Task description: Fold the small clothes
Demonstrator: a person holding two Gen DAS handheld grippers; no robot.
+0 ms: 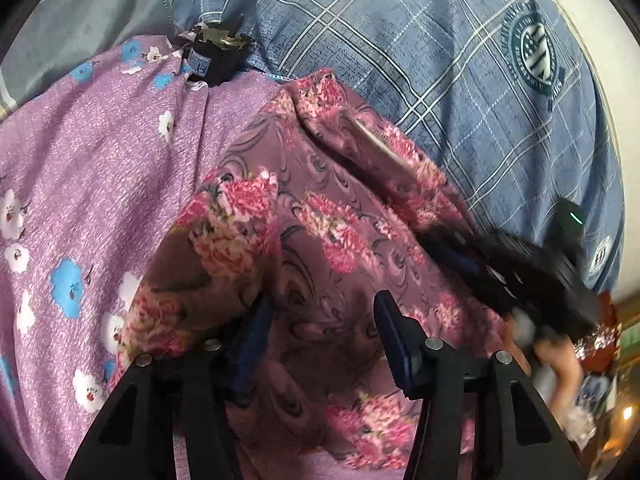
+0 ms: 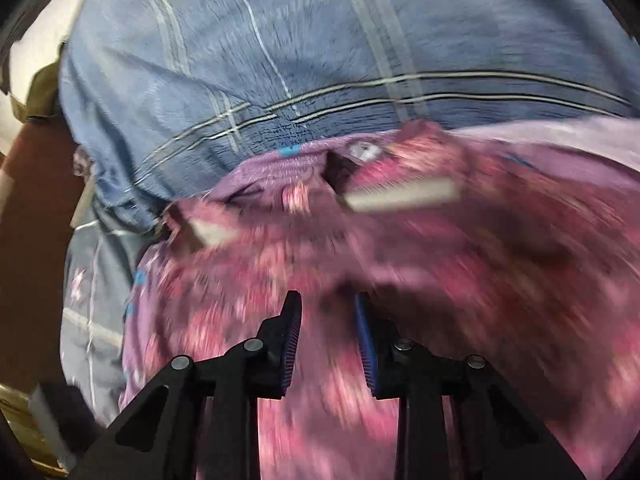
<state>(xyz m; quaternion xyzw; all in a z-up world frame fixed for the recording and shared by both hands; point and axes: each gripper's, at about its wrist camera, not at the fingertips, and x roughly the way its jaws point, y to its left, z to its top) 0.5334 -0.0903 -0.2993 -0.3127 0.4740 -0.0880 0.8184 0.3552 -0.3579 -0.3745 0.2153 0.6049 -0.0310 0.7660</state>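
Observation:
A small mauve garment with pink flowers (image 1: 320,216) lies rumpled on a lilac flowered sheet (image 1: 100,152). My left gripper (image 1: 324,312) is open just above the garment's near part, its blue pads apart, with a fold of cloth bunched against the left pad. My right gripper (image 1: 520,272) shows in the left wrist view as a blurred black shape at the garment's right edge. In the right wrist view the right gripper (image 2: 328,312) is open over the same garment (image 2: 440,240), which is motion-blurred. A pale strip (image 2: 400,196) shows on the garment's far part.
A blue plaid cloth with a round crest (image 1: 440,60) lies behind the garment and also shows in the right wrist view (image 2: 280,60). A small dark bottle-like object (image 1: 216,56) stands at the sheet's far edge. A grey cloth (image 1: 88,20) lies at the far left.

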